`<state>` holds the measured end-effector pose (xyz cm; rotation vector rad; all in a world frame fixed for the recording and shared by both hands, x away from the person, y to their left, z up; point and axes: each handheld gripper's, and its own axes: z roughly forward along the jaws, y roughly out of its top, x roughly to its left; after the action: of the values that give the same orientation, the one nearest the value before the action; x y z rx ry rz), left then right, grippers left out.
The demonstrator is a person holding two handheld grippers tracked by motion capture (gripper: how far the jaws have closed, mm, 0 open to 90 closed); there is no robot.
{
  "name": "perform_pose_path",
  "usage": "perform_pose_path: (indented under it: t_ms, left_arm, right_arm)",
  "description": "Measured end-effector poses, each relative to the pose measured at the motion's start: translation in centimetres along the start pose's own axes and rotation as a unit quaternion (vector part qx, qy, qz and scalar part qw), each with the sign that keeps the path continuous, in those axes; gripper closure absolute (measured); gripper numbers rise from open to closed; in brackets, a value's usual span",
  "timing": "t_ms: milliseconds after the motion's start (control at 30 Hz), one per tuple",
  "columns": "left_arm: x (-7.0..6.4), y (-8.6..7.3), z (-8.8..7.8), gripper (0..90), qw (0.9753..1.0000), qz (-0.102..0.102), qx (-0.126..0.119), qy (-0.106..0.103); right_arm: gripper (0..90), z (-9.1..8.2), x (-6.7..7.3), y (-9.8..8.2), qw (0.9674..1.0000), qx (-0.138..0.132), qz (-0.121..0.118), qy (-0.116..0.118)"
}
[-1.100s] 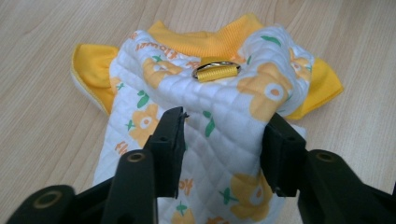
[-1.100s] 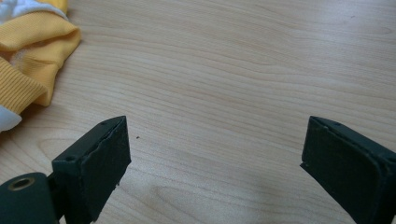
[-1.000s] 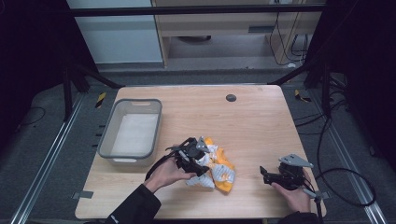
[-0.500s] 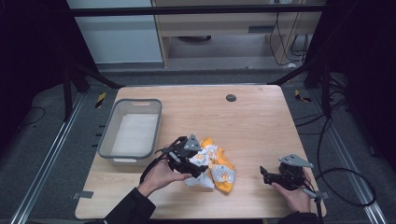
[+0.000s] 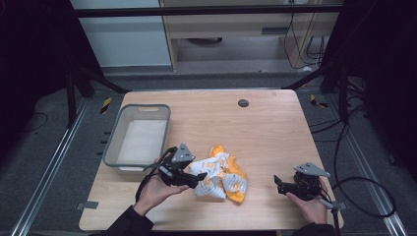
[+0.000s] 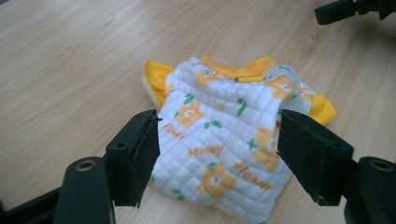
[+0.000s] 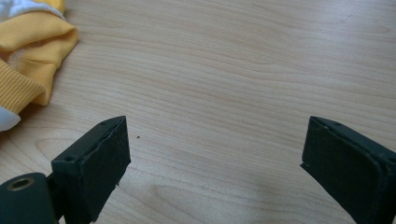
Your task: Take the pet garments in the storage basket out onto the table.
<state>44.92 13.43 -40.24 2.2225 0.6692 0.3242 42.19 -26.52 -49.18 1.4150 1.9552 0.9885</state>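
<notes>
A small quilted garment (image 5: 221, 177), white with orange flowers and a yellow lining, lies crumpled on the wooden table near its front edge. My left gripper (image 5: 199, 178) sits at the garment's left side, pointing right. Its jaws have just been opening and now stand wide. In the left gripper view the garment's (image 6: 224, 135) near edge lies between the jaws of my left gripper (image 6: 218, 116), slack on the table, and the pads do not press it. My right gripper (image 5: 278, 185) rests open to the garment's right, a short way off. In the right gripper view bare wood lies between the jaws of my right gripper (image 7: 217, 126), with the garment's yellow edge (image 7: 28, 42) at top left.
A grey plastic bin (image 5: 112, 142) stands at the table's left edge, just behind my left hand. A small black disc (image 5: 243, 103) sits near the table's far edge. The other gripper's jaws (image 6: 345, 9) reach into the top right of the left gripper view.
My left gripper has opened, let go of the garment and drawn back to the left and toward the front edge. The garment has settled flatter. The right gripper has not moved.
</notes>
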Motion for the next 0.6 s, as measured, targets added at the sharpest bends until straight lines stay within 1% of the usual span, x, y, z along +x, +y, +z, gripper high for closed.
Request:
perform_pose_path:
  t_ms: [33,67,167,233,367,500,600]
  left_arm:
    - [0.2,-0.3,-0.2,28.9,1.0000,-0.004,-0.002,-0.001]
    - [0.3,-0.7,-0.4,28.9,1.0000,-0.008,-0.005,0.001]
    - [0.6,-1.8,-0.9,28.9,0.9997,-0.019,-0.013,0.012]
    - [0.8,-2.6,-1.2,29.0,0.9993,-0.028,-0.017,0.015]
    - [1.0,-4.1,-1.7,29.1,0.9987,-0.037,-0.020,0.027]
    - [1.1,-5.6,-2.2,29.6,0.9976,-0.046,-0.031,0.040]
    - [1.0,-6.6,-2.5,30.3,0.9969,-0.055,-0.034,0.045]
  right_arm:
    - [7.7,0.0,0.0,0.0,1.0000,0.001,0.003,0.001]
    - [7.7,0.0,0.0,0.0,1.0000,0.001,0.001,0.000]
    - [7.7,0.0,0.0,0.0,1.0000,0.000,0.000,-0.001]
    - [7.7,0.0,0.0,0.0,1.0000,0.001,0.001,0.000]
    - [7.5,0.0,0.1,0.0,1.0000,0.003,0.003,0.001]
    - [7.4,0.0,0.1,-0.1,1.0000,0.002,0.003,0.002]
    - [7.4,0.0,0.1,-0.1,1.0000,0.002,0.002,0.002]
